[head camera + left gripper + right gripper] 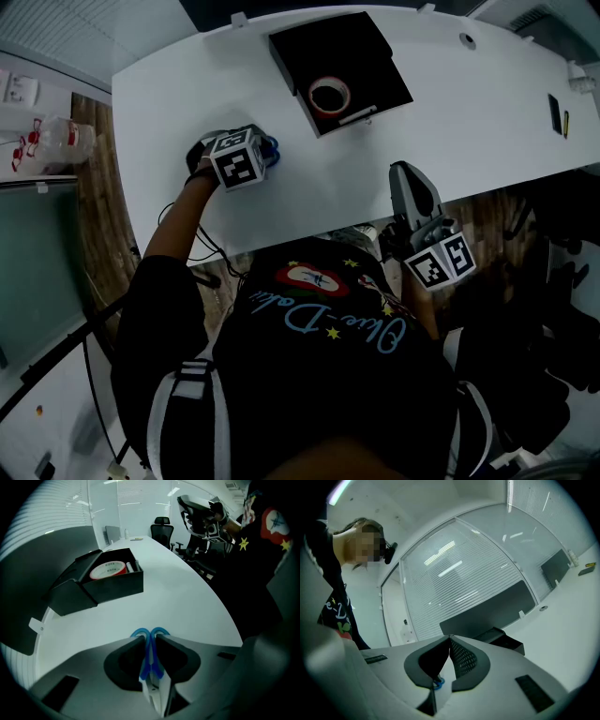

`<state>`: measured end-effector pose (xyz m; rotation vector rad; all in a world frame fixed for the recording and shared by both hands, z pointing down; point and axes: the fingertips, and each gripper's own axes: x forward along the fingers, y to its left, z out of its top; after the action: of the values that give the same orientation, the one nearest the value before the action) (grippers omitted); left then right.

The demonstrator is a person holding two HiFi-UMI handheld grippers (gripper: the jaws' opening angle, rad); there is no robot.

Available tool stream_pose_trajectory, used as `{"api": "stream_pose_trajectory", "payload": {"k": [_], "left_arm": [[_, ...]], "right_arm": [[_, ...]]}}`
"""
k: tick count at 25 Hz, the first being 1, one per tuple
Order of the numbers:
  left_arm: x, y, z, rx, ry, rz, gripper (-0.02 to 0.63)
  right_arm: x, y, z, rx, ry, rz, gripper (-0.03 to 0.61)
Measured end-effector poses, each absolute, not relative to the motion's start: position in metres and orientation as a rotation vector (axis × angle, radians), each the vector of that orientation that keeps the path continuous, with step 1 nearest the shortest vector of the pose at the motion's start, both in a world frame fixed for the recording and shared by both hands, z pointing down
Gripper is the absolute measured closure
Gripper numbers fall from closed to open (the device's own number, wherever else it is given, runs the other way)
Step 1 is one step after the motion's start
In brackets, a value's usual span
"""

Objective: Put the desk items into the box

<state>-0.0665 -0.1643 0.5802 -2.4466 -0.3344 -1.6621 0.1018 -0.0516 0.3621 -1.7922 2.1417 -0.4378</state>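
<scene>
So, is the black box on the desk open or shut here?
Open. The lid is swung back off the black box, and the tape roll shows inside it.

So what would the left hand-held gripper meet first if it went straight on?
Likely the white desk, just past the blue scissors that the left hand-held gripper grips. The black box lies up and left of that line.

Steep overhead head view, two low tool views, box (356, 52) shared.
</scene>
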Motion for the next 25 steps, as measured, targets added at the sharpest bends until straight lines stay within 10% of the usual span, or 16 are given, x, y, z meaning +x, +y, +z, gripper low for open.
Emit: {"api": "stream_pose_trajectory", "payload": {"k": [25], "left_arm": [[-0.098,-0.152,0.467,-2.610,0.329,-1.171,0.511]], "right_arm": [[0.071,-0.077,0.349,-1.587,2.293,-0.387,0.548]]}}
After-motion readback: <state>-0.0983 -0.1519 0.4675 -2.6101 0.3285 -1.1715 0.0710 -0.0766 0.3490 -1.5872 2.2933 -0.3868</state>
